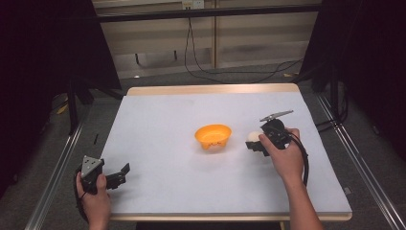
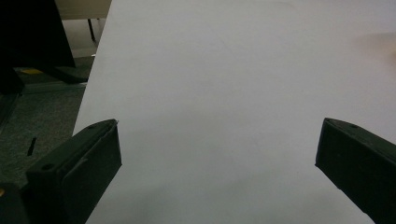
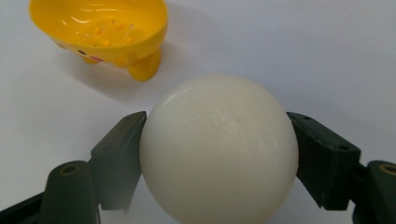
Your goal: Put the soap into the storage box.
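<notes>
Worktop [image 1: 158,191]: rectangular, covered by a pale grey-white sheet, with a light wooden edge showing at the far side.

Bowl [image 1: 213,136]: orange-yellow plastic, open side up, standing on short stubby feet near the middle of the worktop. In the right gripper view the bowl [image 3: 100,28] shows small raised bumps inside and small painted marks on its outer wall.

Ball [image 1: 252,137]: white, smooth, round, just to the right of the bowl and apart from it. In the right gripper view the ball [image 3: 218,149] sits between the two black jaws, each jaw pressed against one side of it.

Right tool [image 1: 253,143]: held in the person's right hand [image 1: 285,158], right of centre on the worktop, jaws pointing toward the bowl. State: clenched on the ball. A grey three-cornered plate stands up on top; a black cable runs back along the wrist.

Left tool [image 1: 122,173]: held in the person's left hand [image 1: 95,199] at the near left corner of the worktop, well apart from the bowl and ball. State: released, jaws spread wide with nothing between them. In the left gripper view the left tool [image 2: 217,154] looks over bare sheet, and the floor lies beyond the worktop's edge.
</notes>
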